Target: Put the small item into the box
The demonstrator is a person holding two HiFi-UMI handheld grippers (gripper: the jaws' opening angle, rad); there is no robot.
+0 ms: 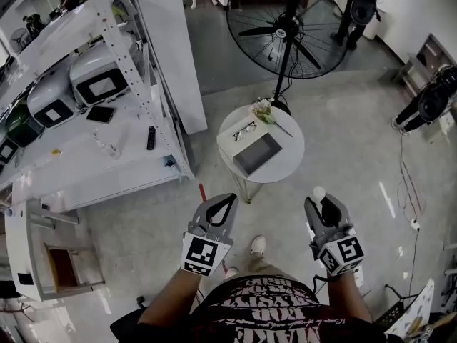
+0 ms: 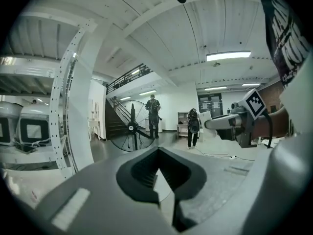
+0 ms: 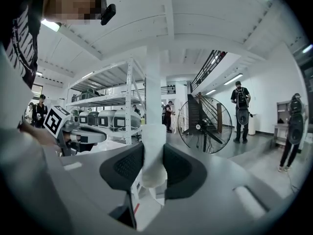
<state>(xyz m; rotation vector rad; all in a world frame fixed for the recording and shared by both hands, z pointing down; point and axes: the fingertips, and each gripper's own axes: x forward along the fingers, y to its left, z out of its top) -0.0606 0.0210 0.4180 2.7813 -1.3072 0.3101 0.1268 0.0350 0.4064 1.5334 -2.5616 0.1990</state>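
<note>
My right gripper is shut on a small white item, which shows between the dark pads as a white lump in the right gripper view. My left gripper is shut with nothing in it; its jaws meet at the tip. Ahead and below stands a round white table carrying an open grey box. Both grippers hang above the floor, short of the table, the left one nearer its front edge.
Glasses and a small bundle of flowers lie on the table beside the box. A large floor fan stands behind it. White shelving with appliances runs along the left. A person stands at the back right.
</note>
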